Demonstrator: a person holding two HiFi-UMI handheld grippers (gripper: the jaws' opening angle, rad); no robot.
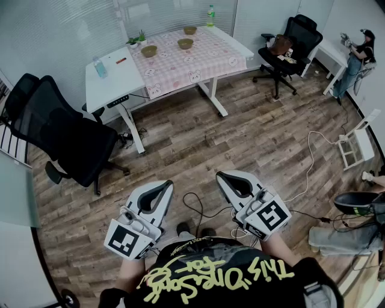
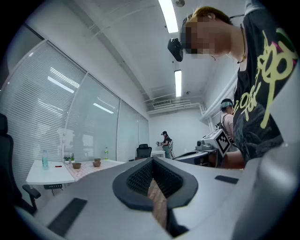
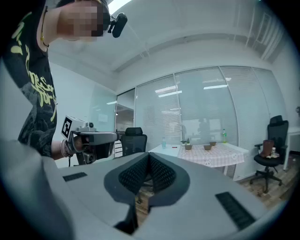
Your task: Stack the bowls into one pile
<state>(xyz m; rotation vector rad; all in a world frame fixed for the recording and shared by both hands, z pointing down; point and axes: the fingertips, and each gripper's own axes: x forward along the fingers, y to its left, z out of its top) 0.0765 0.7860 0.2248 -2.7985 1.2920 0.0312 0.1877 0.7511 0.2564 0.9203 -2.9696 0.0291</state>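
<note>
While both tools hang level at the bottom of the head view, neither has hold of anything. The left tool [image 1: 168,183] sits lower left of centre with its jaws pressed together; its own view shows the ribbed pads meeting at the tips, with only floor planks seen through the slot behind them. The right tool [image 1: 219,175] sits just right of centre, its jaws likewise closed on nothing, and the two tools are side by side but apart.

All three bowls are on the white desk [image 1: 108,84] at the upper centre of the head view, well apart from both tools, with bare wooden floor [image 1: 198,138] between. They rest on a pink checked cloth [image 1: 198,60] that covers the desk's right part. The left bowl [image 1: 149,51] is near the cloth's left edge, the middle bowl [image 1: 185,43] is to its right, and the far bowl [image 1: 190,30] is up by the back edge. Each stands alone and upright, none inside another.

On the bare left part of the desk stands a clear water bottle [image 1: 99,67]; a green bottle [image 1: 210,15] stands at the back right corner. A black office chair [image 1: 66,135] fills the left of the frame, a second chair [image 1: 289,42] is at the upper right, and a person [image 1: 359,57] stands in the top right corner.
</note>
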